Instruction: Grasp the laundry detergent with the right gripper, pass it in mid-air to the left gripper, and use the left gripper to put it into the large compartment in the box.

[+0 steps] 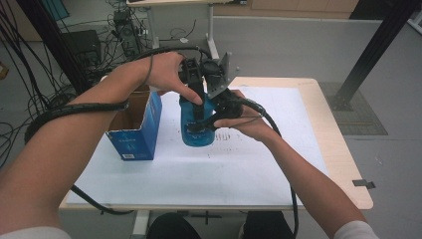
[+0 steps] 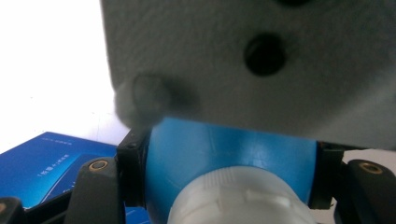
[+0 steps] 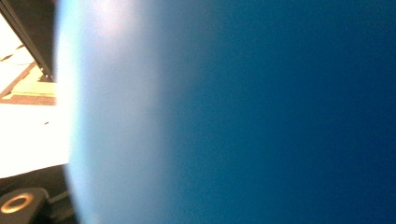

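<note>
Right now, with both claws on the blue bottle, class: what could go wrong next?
1. The left claw pinches the bottle just by its white cap; it may slip if twisted.
2. The right claw clamps the bottle's side; squeezing harder might dent it.
3. The open box stands close beside; a swing could knock it.

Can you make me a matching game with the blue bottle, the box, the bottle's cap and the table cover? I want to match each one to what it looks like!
Things:
1. blue bottle
2. cardboard box
3. bottle cap
4. paper sheet

Descriptions:
A. white and ridged
B. open at the top, blue outside
C. flat, covering the table
D. clamped by the left gripper and right gripper

Pairs: 1-D, 2-B, 3-A, 4-C
</note>
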`<state>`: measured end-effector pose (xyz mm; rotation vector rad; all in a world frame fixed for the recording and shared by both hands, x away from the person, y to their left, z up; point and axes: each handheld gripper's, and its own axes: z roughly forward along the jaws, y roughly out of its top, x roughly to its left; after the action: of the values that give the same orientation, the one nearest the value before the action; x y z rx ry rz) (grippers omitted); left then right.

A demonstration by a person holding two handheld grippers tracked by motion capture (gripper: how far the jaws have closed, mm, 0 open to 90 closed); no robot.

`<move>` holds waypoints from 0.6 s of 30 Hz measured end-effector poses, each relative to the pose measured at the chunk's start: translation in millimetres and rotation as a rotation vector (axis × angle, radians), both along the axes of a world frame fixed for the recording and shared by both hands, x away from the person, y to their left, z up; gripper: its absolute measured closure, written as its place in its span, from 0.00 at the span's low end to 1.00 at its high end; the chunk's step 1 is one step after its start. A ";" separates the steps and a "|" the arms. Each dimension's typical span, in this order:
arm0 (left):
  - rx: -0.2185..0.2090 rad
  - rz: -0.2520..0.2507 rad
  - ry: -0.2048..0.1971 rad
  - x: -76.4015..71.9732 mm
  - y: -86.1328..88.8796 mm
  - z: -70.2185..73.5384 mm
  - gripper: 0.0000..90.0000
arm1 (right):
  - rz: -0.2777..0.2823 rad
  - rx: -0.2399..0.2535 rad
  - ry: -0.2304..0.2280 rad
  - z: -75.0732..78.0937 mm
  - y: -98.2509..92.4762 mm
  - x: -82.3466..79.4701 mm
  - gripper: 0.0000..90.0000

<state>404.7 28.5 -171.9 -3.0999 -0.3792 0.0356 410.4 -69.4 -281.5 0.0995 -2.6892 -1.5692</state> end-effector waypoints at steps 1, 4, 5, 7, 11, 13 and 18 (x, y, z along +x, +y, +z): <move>0.001 -0.002 -0.002 -0.1 -0.1 0.0 0.40 | 0.029 0.013 -0.010 -0.7 1.5 1.4 0.49; -0.002 -0.007 -0.008 -0.7 -0.1 0.0 0.40 | 0.027 0.010 -0.012 -0.6 1.3 1.3 0.49; -0.006 -0.008 -0.011 -0.9 0.1 -0.2 0.40 | 0.027 0.011 -0.010 -0.6 1.2 1.1 0.49; -0.007 -0.011 -0.014 -1.2 0.4 -0.4 0.40 | 0.025 0.011 -0.010 -0.7 1.1 1.0 0.49; 0.005 -0.012 -0.014 -1.3 0.0 -1.4 0.40 | 0.025 0.009 -0.014 -1.3 1.8 1.0 0.49; 0.004 -0.012 -0.014 -1.1 0.0 -2.0 0.40 | 0.025 0.007 -0.014 -1.8 1.9 0.9 0.49; 0.011 -0.012 -0.012 -0.8 -0.8 -2.7 0.40 | 0.025 0.005 -0.016 -2.6 1.8 1.2 0.49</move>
<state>403.9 27.7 -174.6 -3.0929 -0.3597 0.0145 411.6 -67.6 -284.1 0.1455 -2.6860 -1.5750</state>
